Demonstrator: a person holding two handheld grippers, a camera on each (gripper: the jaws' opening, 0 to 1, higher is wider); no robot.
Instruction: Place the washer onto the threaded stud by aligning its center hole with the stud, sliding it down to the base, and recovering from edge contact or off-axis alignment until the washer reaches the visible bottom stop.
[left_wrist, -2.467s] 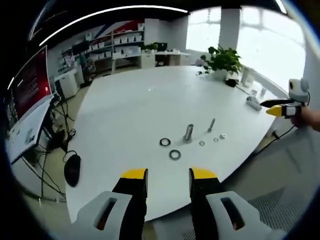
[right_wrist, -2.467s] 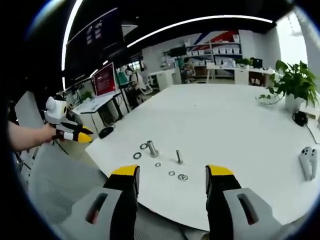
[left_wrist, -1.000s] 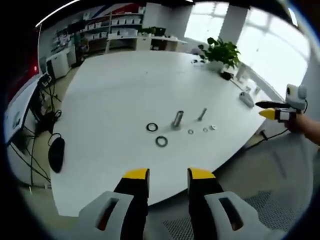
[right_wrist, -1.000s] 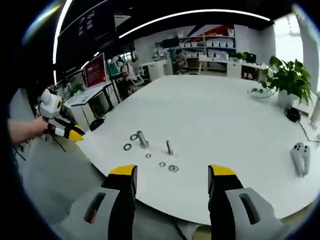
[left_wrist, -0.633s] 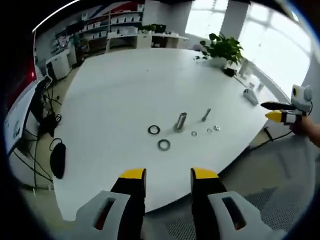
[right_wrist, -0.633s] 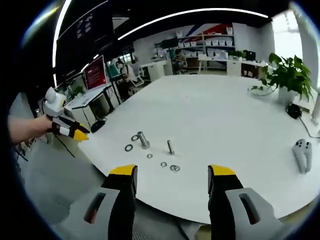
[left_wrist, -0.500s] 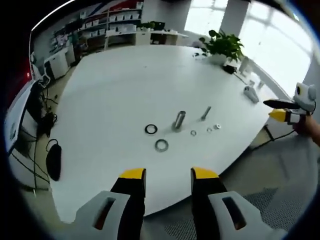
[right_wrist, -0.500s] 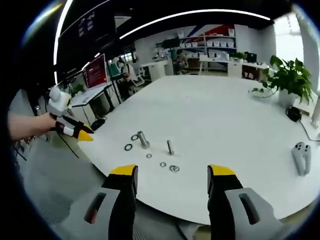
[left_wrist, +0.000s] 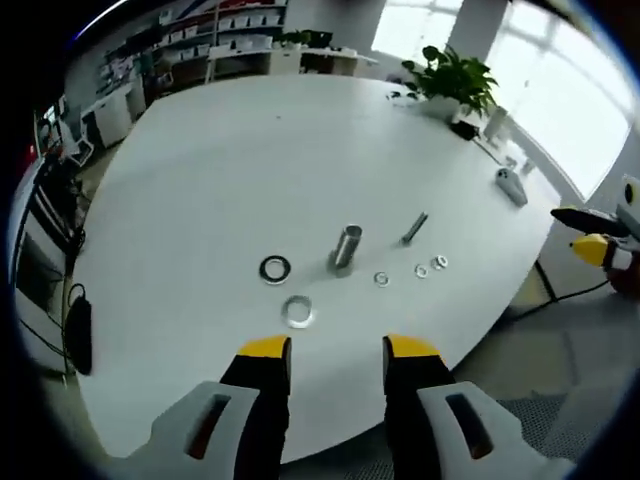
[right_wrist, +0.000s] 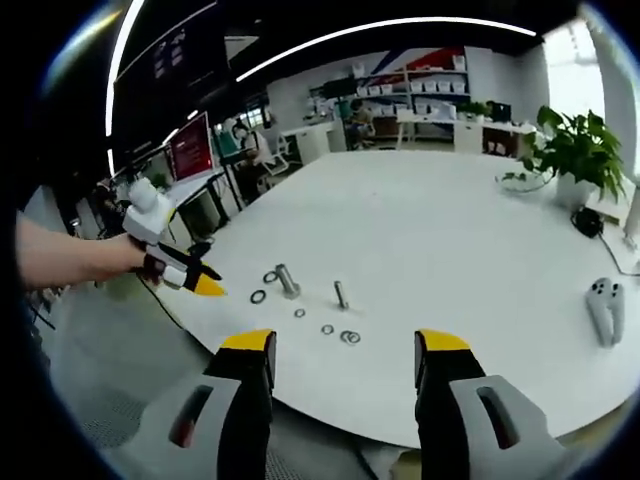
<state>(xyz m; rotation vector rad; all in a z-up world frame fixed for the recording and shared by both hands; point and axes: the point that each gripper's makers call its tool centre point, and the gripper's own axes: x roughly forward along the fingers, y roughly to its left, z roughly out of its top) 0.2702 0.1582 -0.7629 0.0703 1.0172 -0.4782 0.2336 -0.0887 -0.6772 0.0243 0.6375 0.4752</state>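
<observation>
Both hand-held grippers, left (left_wrist: 335, 350) & right (right_wrist: 343, 345), are held apart & empty, the left aimed at a washer (left_wrist: 297, 311) lying near the stud (left_wrist: 345, 246) on the worktop (left_wrist: 220, 180), prob for pickup

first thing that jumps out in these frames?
The small cluster of metal hardware near the edge of the big white table: a thick stud and a thin stud standing upright, with loose washers around them. In the right gripper view, the left tongs reach in toward them, jaws open.

An office (shelving (right_wrist: 425, 78), desks (right_wrist: 480, 135), monitors (right_wrist: 190, 150)) around a table (right_wrist: 440, 230).
</observation>
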